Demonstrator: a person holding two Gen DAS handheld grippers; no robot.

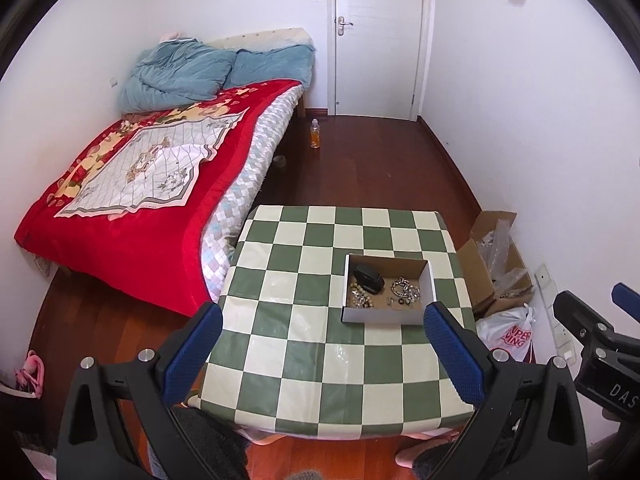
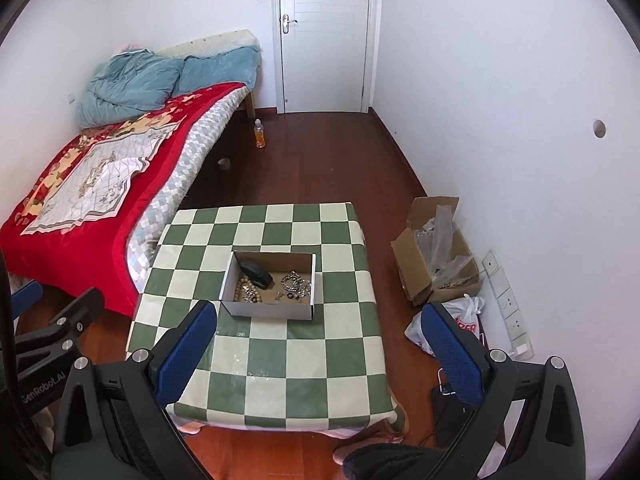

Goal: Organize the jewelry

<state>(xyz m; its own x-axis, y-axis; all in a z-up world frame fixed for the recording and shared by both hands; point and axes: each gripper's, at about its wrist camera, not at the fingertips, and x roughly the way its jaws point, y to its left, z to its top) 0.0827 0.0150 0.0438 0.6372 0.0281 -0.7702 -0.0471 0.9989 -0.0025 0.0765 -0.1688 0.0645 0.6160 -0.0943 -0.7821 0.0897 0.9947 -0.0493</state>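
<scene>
**Box of jewelry ahead of both hand-held grippers, nothing grasped yet**

The jewelry sits in a small open cardboard box [image 1: 387, 294] on the checkered table [image 1: 280, 344], toward the far right part of the top. Inside lie a beaded bracelet [image 1: 359, 297] at the left, a dark case-like object [image 1: 369, 277] at the back left, and a silver chain [image 1: 405, 287] at the right, with a few small pieces too tiny to name along the near wall.

From the left hand-held gripper [image 1: 322, 354] the box lies ahead and a little to the right, its near right corner just beyond the right fingertip. From the right hand-held gripper [image 2: 316, 350] it lies ahead and slightly left [image 2: 270, 286]. Both hover above the near half of the table, fingers spread wide and empty. Neither is clearly nearer — the left seems marginally closer, as a judgement only. The box's long axis runs across both views, side to side, so a straight forward reach meets its long near wall.

Readable writing: "DAS" on the right tool's body as seen from the left wrist, "GenRobot.AI" — first letters partly cut — on the left tool seen from the right wrist, and partial red letters on a white plastic bag [image 1: 510, 330] on the floor, not fully legible.
</scene>
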